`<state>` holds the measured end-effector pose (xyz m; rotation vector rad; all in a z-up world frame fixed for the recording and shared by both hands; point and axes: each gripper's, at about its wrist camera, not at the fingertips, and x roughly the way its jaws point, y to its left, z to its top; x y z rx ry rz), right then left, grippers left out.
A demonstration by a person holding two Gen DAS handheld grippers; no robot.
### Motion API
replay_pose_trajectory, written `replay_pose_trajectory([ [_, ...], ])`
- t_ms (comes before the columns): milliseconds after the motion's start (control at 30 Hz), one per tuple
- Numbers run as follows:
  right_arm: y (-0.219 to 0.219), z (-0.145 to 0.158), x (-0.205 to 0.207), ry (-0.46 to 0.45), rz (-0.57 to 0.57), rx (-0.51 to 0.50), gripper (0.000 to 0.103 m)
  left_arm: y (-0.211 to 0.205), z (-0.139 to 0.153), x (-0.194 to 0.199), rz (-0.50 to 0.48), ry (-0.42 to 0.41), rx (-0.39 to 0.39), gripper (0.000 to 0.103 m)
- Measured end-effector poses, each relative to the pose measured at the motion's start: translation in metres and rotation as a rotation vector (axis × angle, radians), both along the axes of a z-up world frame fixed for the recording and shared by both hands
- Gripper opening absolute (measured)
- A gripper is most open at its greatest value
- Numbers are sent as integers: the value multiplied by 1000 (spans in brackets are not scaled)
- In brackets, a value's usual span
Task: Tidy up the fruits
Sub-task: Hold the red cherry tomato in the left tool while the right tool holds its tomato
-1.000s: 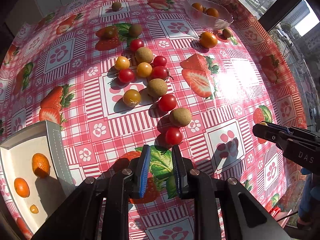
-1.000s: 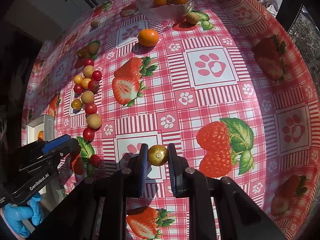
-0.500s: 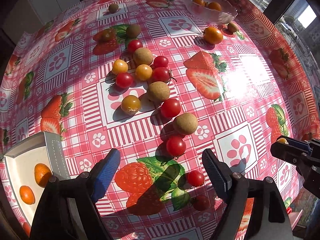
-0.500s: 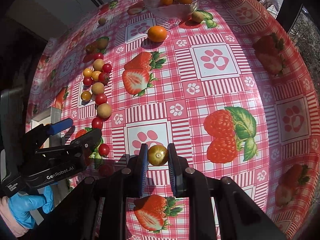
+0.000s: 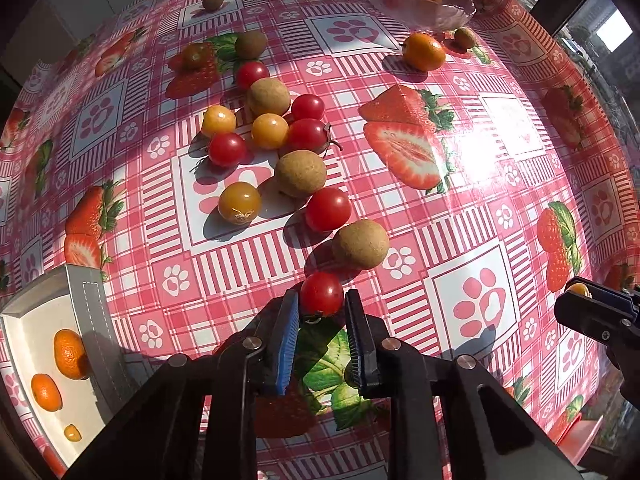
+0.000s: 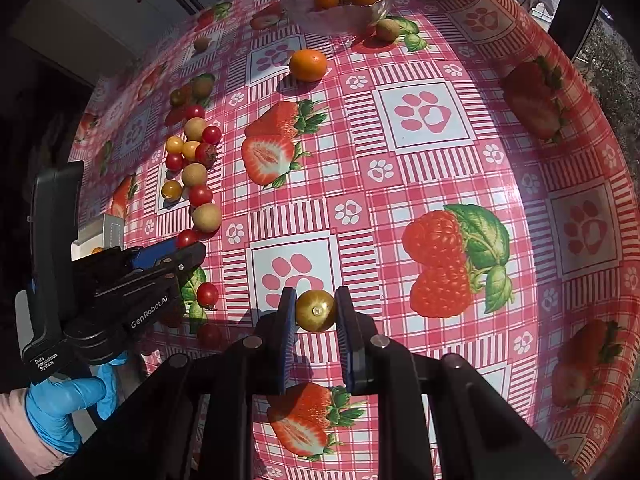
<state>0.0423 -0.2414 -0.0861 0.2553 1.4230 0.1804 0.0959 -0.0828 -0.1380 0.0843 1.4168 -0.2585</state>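
Left tool (image 5: 321,312): the two blue-padded fingers sit on either side of a red cherry tomato (image 5: 321,293), pads at or very near its skin; whether they are clamped on it or merely bracketing it cannot be told. The tomato rests low over the tabletop (image 5: 460,208), at the near end of the fruit cluster.

Right tool (image 6: 315,312): fingers pressed tight against a yellow-green tomato (image 6: 315,310), which is held above the tabletop, over a paw-print square.

Fruit cluster, left wrist view: a tan longan (image 5: 360,238) just beyond the gripped red tomato, then another red tomato (image 5: 328,209), a second longan (image 5: 300,173), a yellow tomato (image 5: 239,203), and further red and yellow tomatoes mixed behind.

White tray (image 5: 86,304) at lower left holds two mandarins (image 5: 70,354) and a small orange fruit (image 5: 72,433).

Glass bowl (image 5: 420,16) at the far edge contains orange fruits. One orange kumquat (image 5: 423,51) lies on the tabletop just in front of the bowl.
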Motion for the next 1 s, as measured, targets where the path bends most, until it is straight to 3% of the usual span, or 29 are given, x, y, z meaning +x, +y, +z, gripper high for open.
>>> replay_pose_trajectory([
  [333,15,8,-1,-8,31,4,21,19,32,-15,18,-37,-63,25],
  [567,31,11,-3,-6,53,3,21,25,26,-14,8,-10,-59,26],
  [600,32,11,-4,-6,56,3,21,21,23,-14,-2,-11,-40,39],
  [633,32,11,-4,-5,58,2,21,19,21,-15,-7,-19,-20,64],
  [667,33,11,-5,-4,60,3,21,16,20,-15,-10,-39,-6,71],
  [900,23,8,-14,5,38,0,21,0,4,-6,-16,-31,33,72],
  [967,18,8,-16,8,27,-1,21,-5,-1,-5,-19,-27,49,67],
  [1000,15,8,-17,10,22,-2,21,-8,-1,-6,-26,-40,72,59],
])
